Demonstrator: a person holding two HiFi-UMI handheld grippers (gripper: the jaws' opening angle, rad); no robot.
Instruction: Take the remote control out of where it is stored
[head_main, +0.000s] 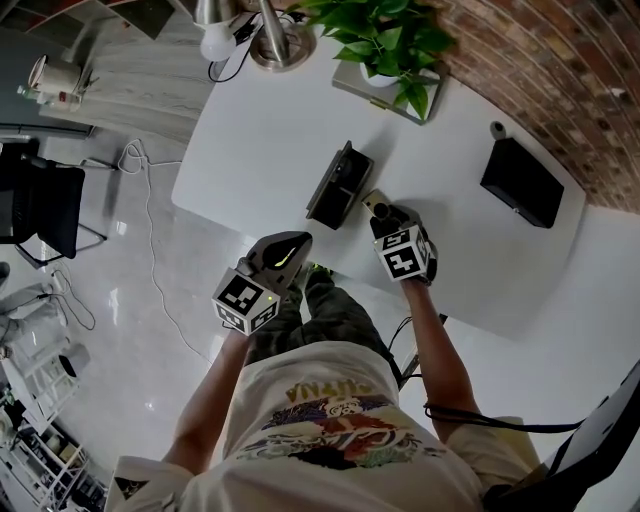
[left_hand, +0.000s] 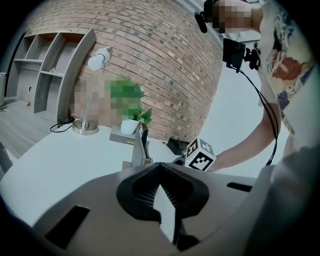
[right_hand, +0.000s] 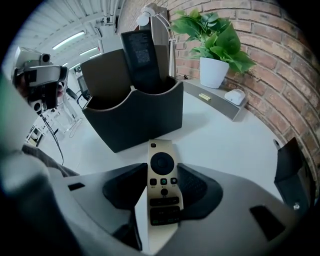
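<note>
The right gripper (right_hand: 161, 170) is clamped on the light-coloured remote control (right_hand: 162, 186), one jaw pad on each long edge. The remote control lies lengthwise between the jaws with its button face up and its round pad end pointing away from the gripper. It is fully outside the dark two-compartment holder (right_hand: 135, 120) and sits just in front of it, over the white table (right_hand: 225, 135). A second, black remote (right_hand: 142, 57) stands upright in the rear compartment of the holder. The left gripper (left_hand: 160, 170) is off the near table edge, well apart from the holder, with its jaw tips together and nothing between them. A potted plant (right_hand: 215, 35), a lamp (head_main: 270, 40) and a black box (head_main: 520, 180) stand elsewhere on the table.
</note>
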